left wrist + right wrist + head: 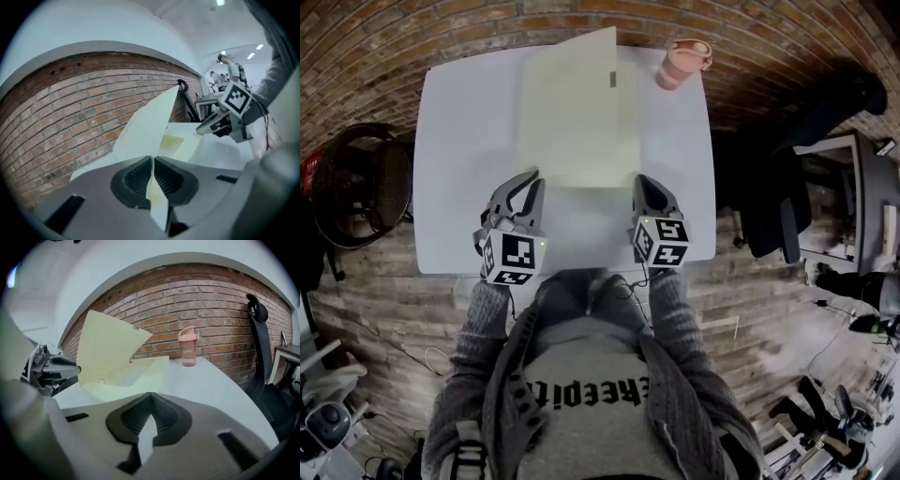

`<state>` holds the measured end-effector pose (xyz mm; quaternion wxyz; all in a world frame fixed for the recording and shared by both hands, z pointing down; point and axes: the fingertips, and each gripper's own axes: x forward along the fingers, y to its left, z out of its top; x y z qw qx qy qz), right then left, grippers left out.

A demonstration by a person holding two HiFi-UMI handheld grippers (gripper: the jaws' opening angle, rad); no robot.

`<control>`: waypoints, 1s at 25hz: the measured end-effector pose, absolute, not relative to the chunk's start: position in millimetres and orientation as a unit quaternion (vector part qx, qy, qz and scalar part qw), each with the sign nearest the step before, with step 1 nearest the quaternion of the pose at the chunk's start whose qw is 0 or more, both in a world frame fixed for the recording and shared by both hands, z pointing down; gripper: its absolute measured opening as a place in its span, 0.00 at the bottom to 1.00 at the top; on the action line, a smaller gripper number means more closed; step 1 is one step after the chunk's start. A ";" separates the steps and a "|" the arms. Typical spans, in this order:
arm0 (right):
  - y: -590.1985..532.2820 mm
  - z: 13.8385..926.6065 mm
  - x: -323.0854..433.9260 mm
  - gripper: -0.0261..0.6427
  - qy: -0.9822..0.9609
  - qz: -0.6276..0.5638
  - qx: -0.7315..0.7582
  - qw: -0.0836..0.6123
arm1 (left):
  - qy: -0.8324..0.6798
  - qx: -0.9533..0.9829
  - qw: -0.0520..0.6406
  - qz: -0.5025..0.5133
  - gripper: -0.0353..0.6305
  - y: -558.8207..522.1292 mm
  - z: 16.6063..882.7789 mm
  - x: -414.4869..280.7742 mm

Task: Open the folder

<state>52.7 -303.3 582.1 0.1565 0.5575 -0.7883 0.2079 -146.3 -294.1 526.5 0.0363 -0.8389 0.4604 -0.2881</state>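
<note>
One pale yellow folder (572, 103) of thin, matt card lies on the rectangular white table (450, 141), in the middle towards the far edge. Its smooth cover stands lifted and bowed off the flat lower sheet (140, 376), which rests on the tabletop. In the left gripper view the left gripper (153, 159) has its two ribbed dark pads pressed together on the folder, with a sliver of the yellow card running between them. The left gripper is at the folder's near left corner. The right gripper (150, 395) has its jaws closed together, and no yellow card shows between them. In the head view its tip (645, 186) sits just beside the folder's near right corner, and whether it touches the card I cannot tell. Each gripper is grey moulded plastic and carries one cube with black-and-white square markers, two cubes in all. A single translucent pink bottle (680, 64), cylindrical with a lid, stands upright at the far right corner, apart from the folder. Behind the table rises a rough red brick wall (211, 291).
</note>
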 end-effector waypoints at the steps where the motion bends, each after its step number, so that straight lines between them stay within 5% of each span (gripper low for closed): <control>1: -303.4 582.1 52.5 0.05 -0.789 0.207 0.557 0.158 | 0.475 -0.837 0.014 -0.270 0.09 -294.6 524.9 -152.4; 25: -304.1 583.4 43.7 0.05 -0.791 0.193 0.549 0.187 | 0.650 -0.708 -0.224 -0.164 0.07 -289.1 558.9 -272.0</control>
